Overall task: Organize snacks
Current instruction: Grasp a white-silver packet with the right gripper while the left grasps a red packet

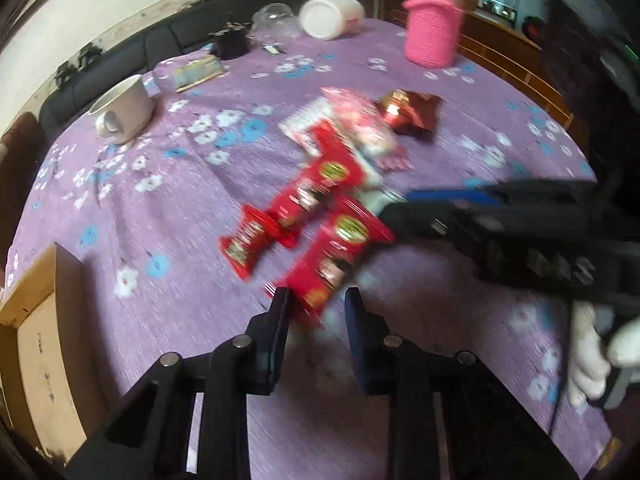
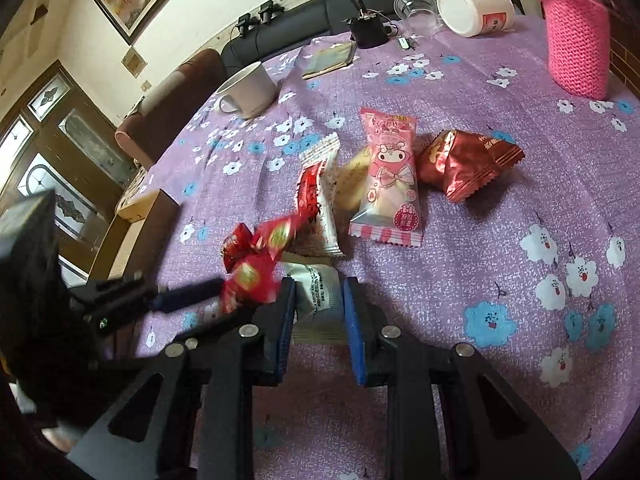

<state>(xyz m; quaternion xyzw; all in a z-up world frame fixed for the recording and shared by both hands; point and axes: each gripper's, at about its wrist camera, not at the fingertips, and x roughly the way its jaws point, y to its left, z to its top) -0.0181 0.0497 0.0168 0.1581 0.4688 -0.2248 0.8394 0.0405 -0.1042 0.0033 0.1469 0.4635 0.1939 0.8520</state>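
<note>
Snack packets lie in a heap on the purple flowered tablecloth (image 1: 160,208). My left gripper (image 1: 318,300) is shut on the lower end of a strip of red snack packets (image 1: 332,256), which lifts off the cloth; it also shows in the right wrist view (image 2: 256,264). My right gripper (image 2: 318,292) has its jaws on both sides of a white packet (image 2: 320,288); it also shows in the left wrist view (image 1: 404,206). A pink cartoon packet (image 2: 390,176), a dark red foil packet (image 2: 464,164) and a red-and-white packet (image 2: 320,200) lie beyond.
A cardboard box (image 1: 36,344) stands at the table's left edge. A white mug (image 1: 124,108), a pink knitted holder (image 1: 434,28), a tipped white jar (image 1: 332,16), a clear glass (image 1: 274,18) and a small black pot (image 1: 232,42) sit further back.
</note>
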